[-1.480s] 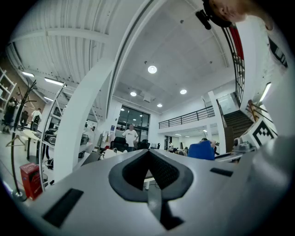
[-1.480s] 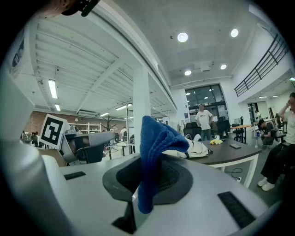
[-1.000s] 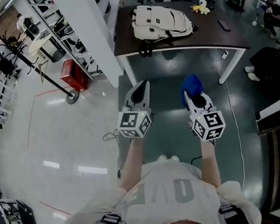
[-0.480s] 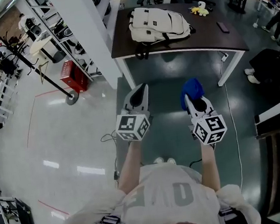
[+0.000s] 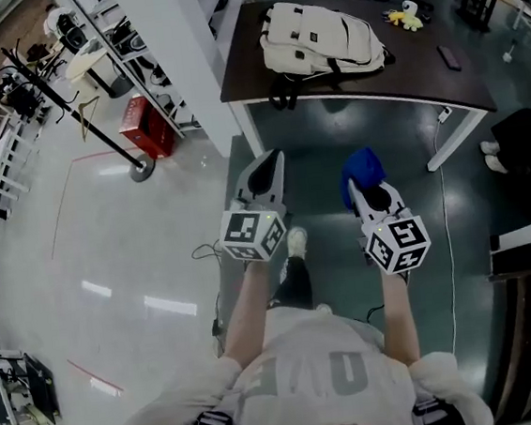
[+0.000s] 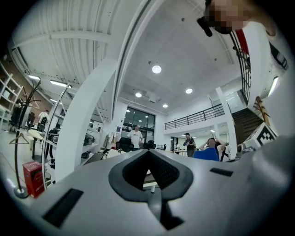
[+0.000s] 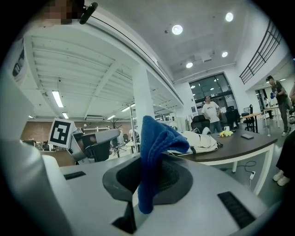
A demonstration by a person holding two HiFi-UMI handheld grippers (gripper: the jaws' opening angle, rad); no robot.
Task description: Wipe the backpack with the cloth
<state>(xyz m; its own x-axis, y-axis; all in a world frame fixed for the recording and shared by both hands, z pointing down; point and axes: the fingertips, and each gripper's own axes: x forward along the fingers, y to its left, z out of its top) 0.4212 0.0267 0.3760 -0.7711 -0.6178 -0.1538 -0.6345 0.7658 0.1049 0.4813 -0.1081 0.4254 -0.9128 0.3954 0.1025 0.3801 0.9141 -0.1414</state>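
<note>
you held the left tongs (image 5: 267,162) out in front of you, low over the glossy dark floor (image 5: 317,178). in the left gripper view their two smooth grey jaws met at a pointed tip, and the ribbed black pads lay pressed together with nothing between them.

your right tongs (image 5: 373,194) were clamped on the cloth (image 5: 363,166), a deep blue, nubby knitted piece. it stood up from the closed jaws in a soft rounded fold and drooped over at the top, hiding the tip in the head view. in the right gripper view the cloth (image 7: 154,152) hung as a narrow strip down the seam where the pads met.

the backpack (image 5: 321,39) lay flat on the table (image 5: 422,82), well apart from both tongs and ahead of you. it was cream-white, padded and rounded at the corners, with dark zip lines across its face and black straps trailing over the near table edge. the table top was dark brown and smooth, on white legs. a small yellow soft toy (image 5: 405,18) and a flat dark slab (image 5: 449,57) lay farther along it, right of the backpack.
</note>
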